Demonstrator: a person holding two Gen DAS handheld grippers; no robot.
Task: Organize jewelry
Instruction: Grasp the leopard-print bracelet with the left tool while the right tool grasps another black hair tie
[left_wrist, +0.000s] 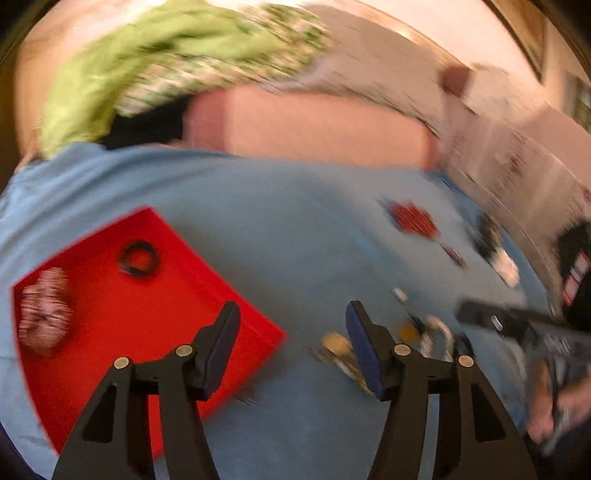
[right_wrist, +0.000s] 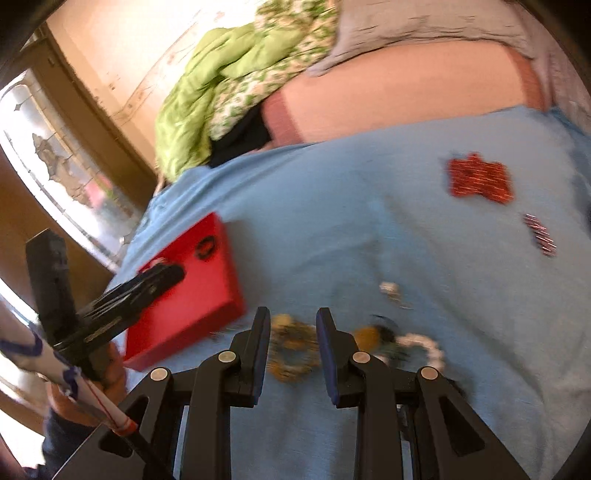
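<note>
A red tray (left_wrist: 177, 295) lies on the blue cloth (left_wrist: 295, 206) and holds a black ring (left_wrist: 138, 258) and a pink-white beaded piece (left_wrist: 44, 310). My left gripper (left_wrist: 291, 314) is open and empty, hovering by the tray's right corner. A gold bracelet (left_wrist: 340, 350) lies beside its right finger. My right gripper (right_wrist: 293, 317) is open, its fingers on either side of the gold bracelet (right_wrist: 293, 349) just beyond them. A white bead bracelet (right_wrist: 424, 345) and a yellow-black piece (right_wrist: 373, 334) lie to its right. The tray (right_wrist: 207, 295) and the left gripper (right_wrist: 162, 277) show in the right wrist view.
A red glittery patch (right_wrist: 478, 181) and a small striped clip (right_wrist: 539, 234) lie further out on the cloth (right_wrist: 369, 221). A small white piece (right_wrist: 391, 290) lies nearer. A pink bolster (right_wrist: 399, 96) and green bedding (right_wrist: 229, 85) sit behind. The right gripper (left_wrist: 517, 321) shows at the left wrist view's right.
</note>
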